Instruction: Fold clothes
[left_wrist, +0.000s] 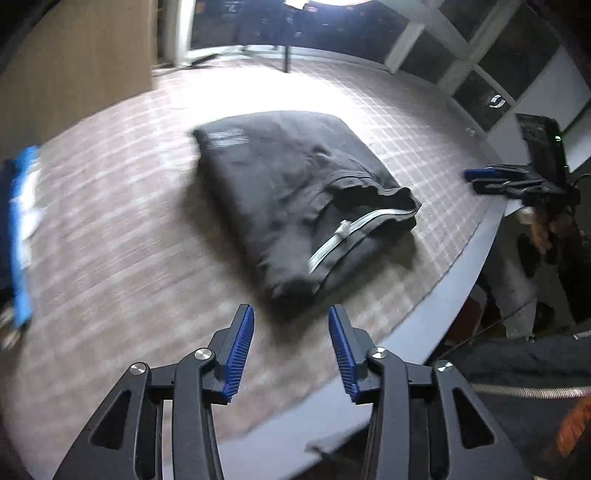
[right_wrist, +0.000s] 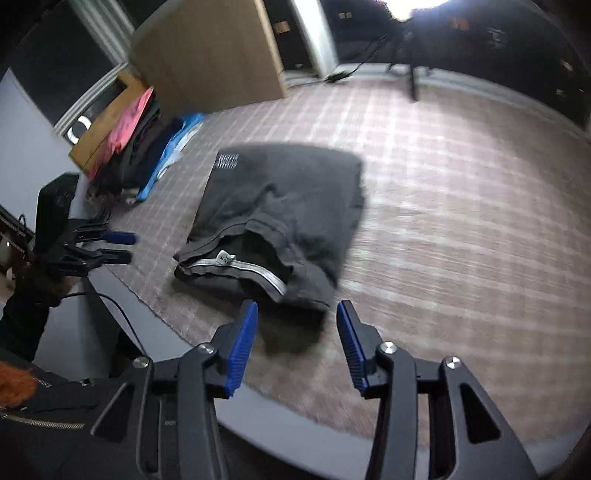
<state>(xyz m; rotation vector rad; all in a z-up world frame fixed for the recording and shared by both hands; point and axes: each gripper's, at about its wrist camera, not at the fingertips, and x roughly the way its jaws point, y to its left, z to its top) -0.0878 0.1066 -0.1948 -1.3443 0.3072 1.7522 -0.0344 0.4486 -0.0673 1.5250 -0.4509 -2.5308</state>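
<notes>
So the dark grey jacket (left_wrist: 295, 195) is sitting roughly mid-table on the pinkish plaid tablecloth (left_wrist: 110, 258), already folded into a chunky rectangle. Its long axis runs diagonally away from the person: the end with the silver zipper (left_wrist: 354, 232) faces the near table edge, and the end with the small white print (right_wrist: 227, 161) points toward the far side.

Both grippers are in front of it with nothing in them. The left gripper (left_wrist: 291, 347) has its blue pads spread wide, and the jacket's near corner lies just ahead of it and slightly right. The right gripper (right_wrist: 297, 343) is equally wide open, with the near corner of the fold just past its tips, so I'd say it's the closer of the two, though not by much. Neither one is touching fabric as far as I can tell; it's all a bit motion-blurred.

Further out, off to the left end of the table, there's a pile of other clothes (right_wrist: 147, 147), blue, black and pink, next to a wooden box (right_wrist: 107, 122). Nothing sits between the grippers and the jacket, so the way in is clear. To me the fold looks about done.
</notes>
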